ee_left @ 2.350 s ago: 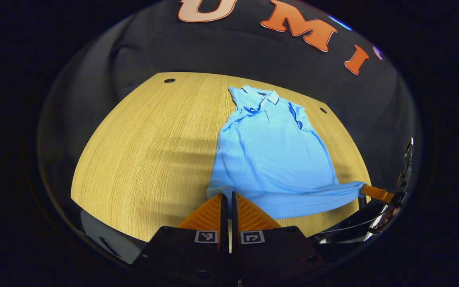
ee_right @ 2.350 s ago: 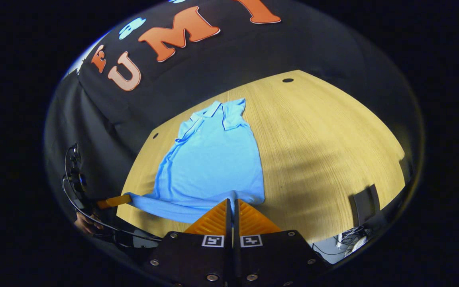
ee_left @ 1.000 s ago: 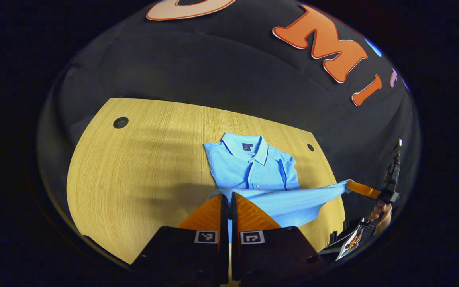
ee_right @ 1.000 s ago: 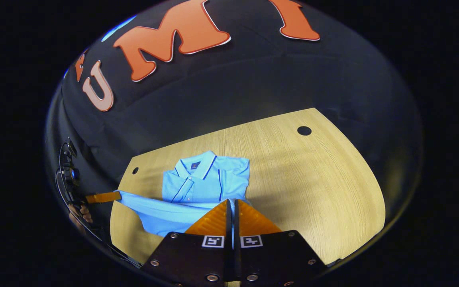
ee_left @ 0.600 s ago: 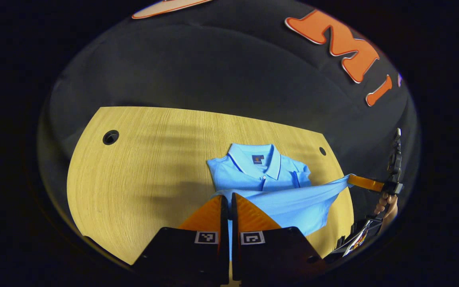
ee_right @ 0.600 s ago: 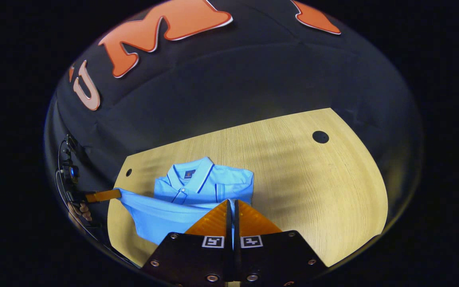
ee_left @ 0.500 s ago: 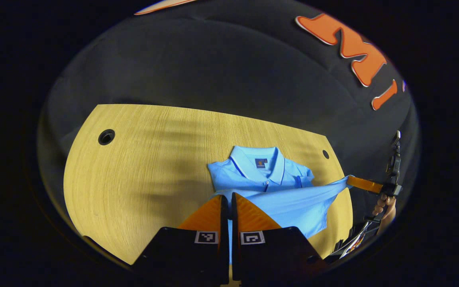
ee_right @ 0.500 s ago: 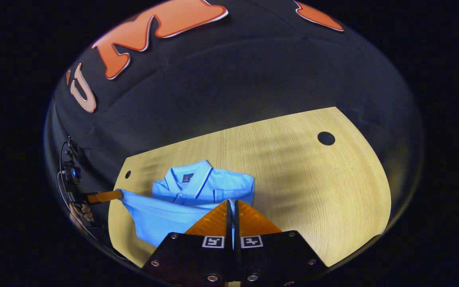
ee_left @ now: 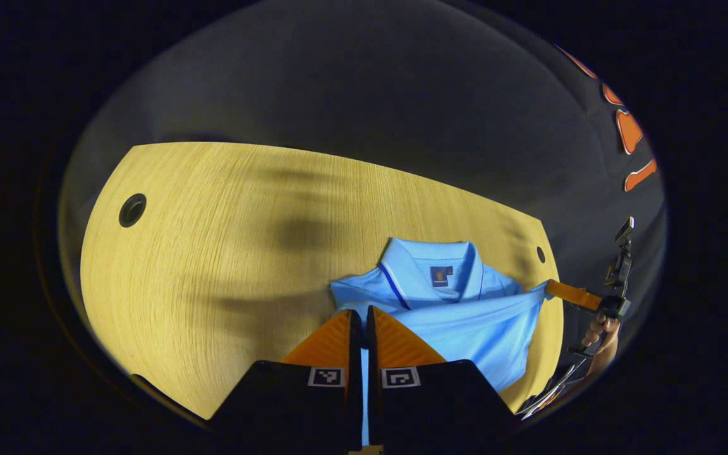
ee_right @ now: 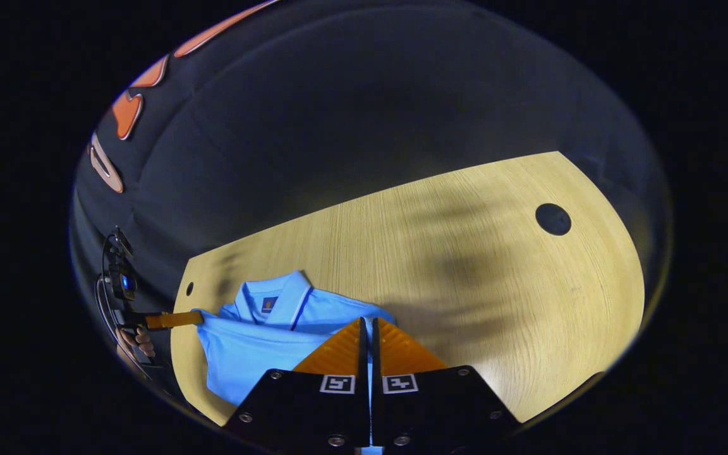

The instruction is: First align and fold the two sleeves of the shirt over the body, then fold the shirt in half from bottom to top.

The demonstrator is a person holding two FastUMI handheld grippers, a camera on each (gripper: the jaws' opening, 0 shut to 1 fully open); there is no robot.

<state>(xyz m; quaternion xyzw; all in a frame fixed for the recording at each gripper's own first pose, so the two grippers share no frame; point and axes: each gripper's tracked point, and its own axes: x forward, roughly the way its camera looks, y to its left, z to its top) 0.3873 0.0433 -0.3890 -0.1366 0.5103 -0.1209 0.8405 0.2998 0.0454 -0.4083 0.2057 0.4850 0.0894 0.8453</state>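
Note:
A light blue polo shirt (ee_left: 465,322) lies on the wooden table (ee_left: 225,253), its collar (ee_left: 430,268) toward the far wall. The bottom hem is lifted and stretched over the body, close to the collar. My left gripper (ee_left: 360,311) is shut on one hem corner. My right gripper (ee_right: 368,322) is shut on the other corner. The same shirt (ee_right: 256,344) shows in the right gripper view, with the left gripper (ee_right: 196,317) pinching the hem. In the left gripper view the right gripper (ee_left: 548,287) holds its corner, a hand (ee_left: 598,344) behind it.
Round cable holes (ee_left: 131,210) (ee_left: 539,254) (ee_right: 552,218) sit near the table's far corners. Black cloth wall hangs right behind the table's far edge. Bare wood (ee_right: 478,278) stretches to the side of the shirt.
Both grippers have carried the hem from the near table edge forward over the body toward the collar. The covered part of the shirt has grown; little more than the collar still shows.

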